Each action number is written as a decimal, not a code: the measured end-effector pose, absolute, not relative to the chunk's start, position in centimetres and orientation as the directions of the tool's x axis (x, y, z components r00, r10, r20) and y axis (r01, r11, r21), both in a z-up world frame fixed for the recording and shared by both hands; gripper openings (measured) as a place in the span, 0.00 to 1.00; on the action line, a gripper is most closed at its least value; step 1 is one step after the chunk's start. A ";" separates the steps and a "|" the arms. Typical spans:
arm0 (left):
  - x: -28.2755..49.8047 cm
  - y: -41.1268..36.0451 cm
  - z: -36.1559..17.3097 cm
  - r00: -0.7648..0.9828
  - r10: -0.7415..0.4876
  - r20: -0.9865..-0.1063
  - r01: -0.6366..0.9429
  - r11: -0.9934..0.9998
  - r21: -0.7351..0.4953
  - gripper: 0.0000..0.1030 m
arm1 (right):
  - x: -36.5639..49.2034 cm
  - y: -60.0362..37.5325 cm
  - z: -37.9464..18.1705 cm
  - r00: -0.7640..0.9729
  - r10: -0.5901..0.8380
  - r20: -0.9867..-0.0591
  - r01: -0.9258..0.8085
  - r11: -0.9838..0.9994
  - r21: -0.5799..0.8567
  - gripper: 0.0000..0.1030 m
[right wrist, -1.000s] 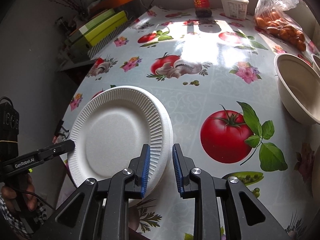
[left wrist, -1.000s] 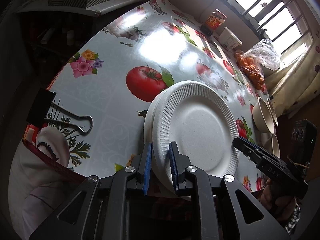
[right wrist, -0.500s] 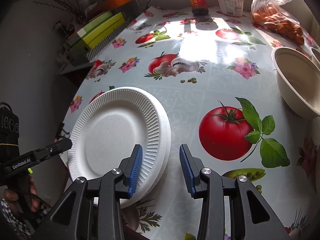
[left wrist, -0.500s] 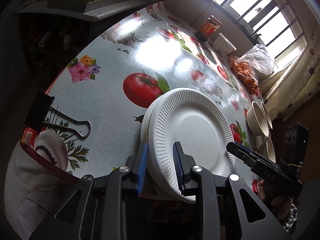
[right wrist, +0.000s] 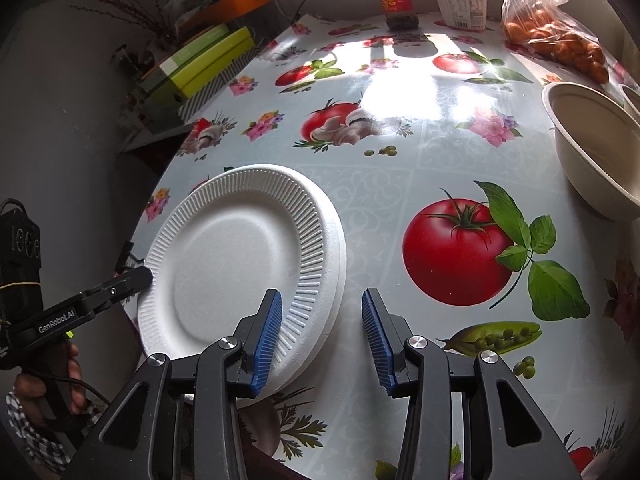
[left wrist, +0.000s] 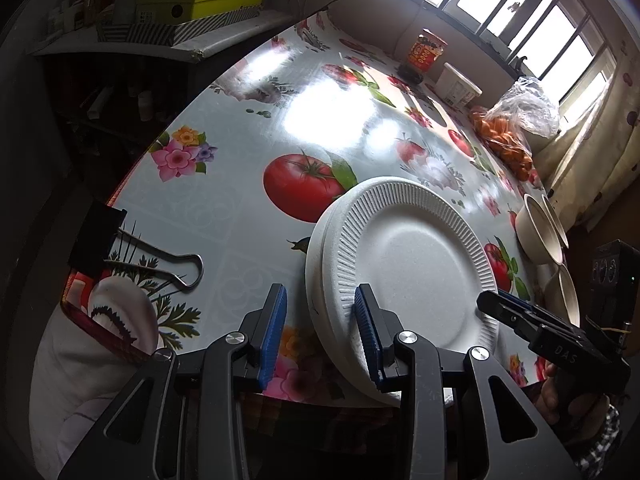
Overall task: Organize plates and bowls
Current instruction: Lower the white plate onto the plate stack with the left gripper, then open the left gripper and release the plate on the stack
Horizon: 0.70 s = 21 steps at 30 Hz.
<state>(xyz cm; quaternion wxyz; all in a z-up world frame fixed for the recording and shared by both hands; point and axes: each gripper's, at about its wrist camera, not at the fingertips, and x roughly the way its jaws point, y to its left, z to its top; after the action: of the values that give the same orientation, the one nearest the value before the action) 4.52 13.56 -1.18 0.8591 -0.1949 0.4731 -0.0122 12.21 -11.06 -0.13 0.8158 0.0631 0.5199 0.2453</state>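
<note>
Both the left gripper [left wrist: 320,328] and the right gripper [right wrist: 322,334] are opening, jaws apart and straddling opposite rims of the white plate stack [right wrist: 240,264], which overhangs the table [right wrist: 400,160] edge; a nudge while withdrawing could tip it off.

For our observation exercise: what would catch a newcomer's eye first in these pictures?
The stack of white ribbed plates at the table's near edge stands out, with both blue-padded tongs, left tongs and right tongs, opening around its rim. Big red tomatoes dot the glossy tablecloth, and beige bowls sit right.
</note>
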 end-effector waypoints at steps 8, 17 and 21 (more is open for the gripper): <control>4.7 13.7 -1.6 0.542 -0.209 -0.814 -0.166 0.923 -0.347 0.36 | 12.4 -9.8 -0.2 0.335 0.465 -0.819 -0.346 0.870 0.352 0.40; 4.8 13.8 -1.8 0.537 -0.206 -0.818 -0.174 0.922 -0.347 0.36 | 12.8 -9.5 -0.3 0.341 0.469 -0.815 -0.339 0.870 0.358 0.40; 4.8 13.8 -1.8 0.537 -0.201 -0.819 -0.174 0.924 -0.340 0.36 | 12.8 -9.4 -0.2 0.361 0.448 -0.818 -0.344 0.879 0.330 0.40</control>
<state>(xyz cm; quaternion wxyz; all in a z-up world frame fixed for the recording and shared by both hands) 4.81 13.78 -1.79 0.8548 -0.1948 0.4810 -0.0078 12.81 -9.42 -0.18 0.8234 0.0508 0.5114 0.2404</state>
